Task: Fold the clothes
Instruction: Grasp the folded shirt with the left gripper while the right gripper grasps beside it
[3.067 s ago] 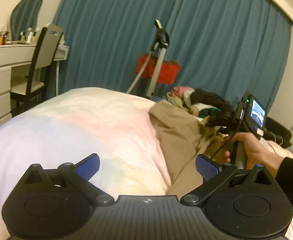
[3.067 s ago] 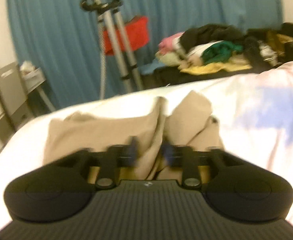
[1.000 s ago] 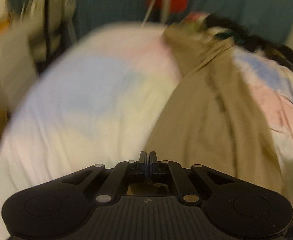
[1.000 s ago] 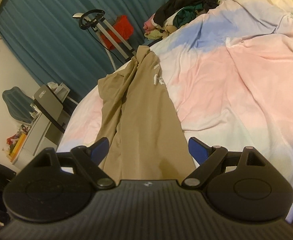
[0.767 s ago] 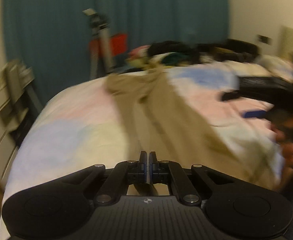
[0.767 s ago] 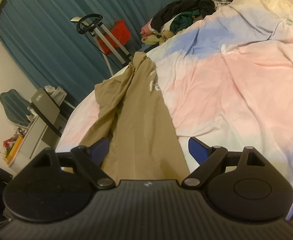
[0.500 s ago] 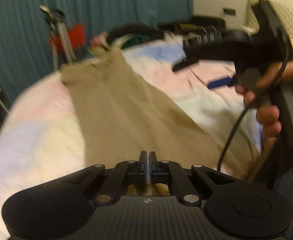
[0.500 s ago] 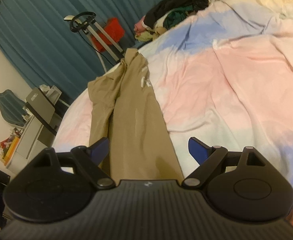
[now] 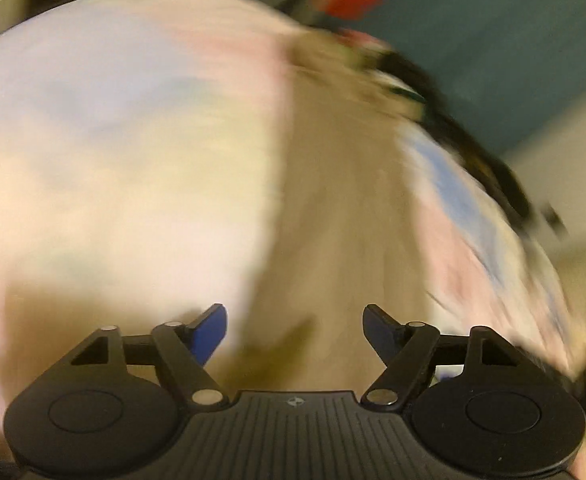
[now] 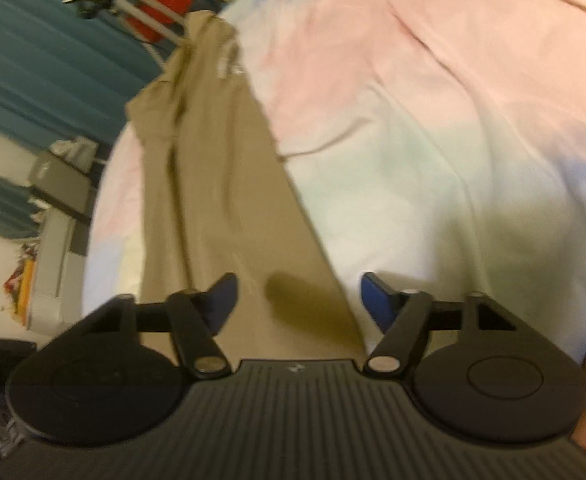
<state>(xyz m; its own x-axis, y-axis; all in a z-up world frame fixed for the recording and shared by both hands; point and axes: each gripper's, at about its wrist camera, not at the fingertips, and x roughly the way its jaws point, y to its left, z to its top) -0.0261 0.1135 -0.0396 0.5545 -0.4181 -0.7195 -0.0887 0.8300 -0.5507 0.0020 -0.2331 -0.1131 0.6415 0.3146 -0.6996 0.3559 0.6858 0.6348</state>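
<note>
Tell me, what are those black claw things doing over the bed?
A person is folding clothes with two hand-held grippers. Tan trousers lie stretched out long on the pastel bedspread. The left gripper and the right gripper both hover open over the near end of the trousers, holding nothing. No fold has been made yet.

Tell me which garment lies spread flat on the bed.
The tan trousers, stretched lengthwise on the pastel duvet under the open right claw; the other clothes lie heaped beyond the far edge.
</note>
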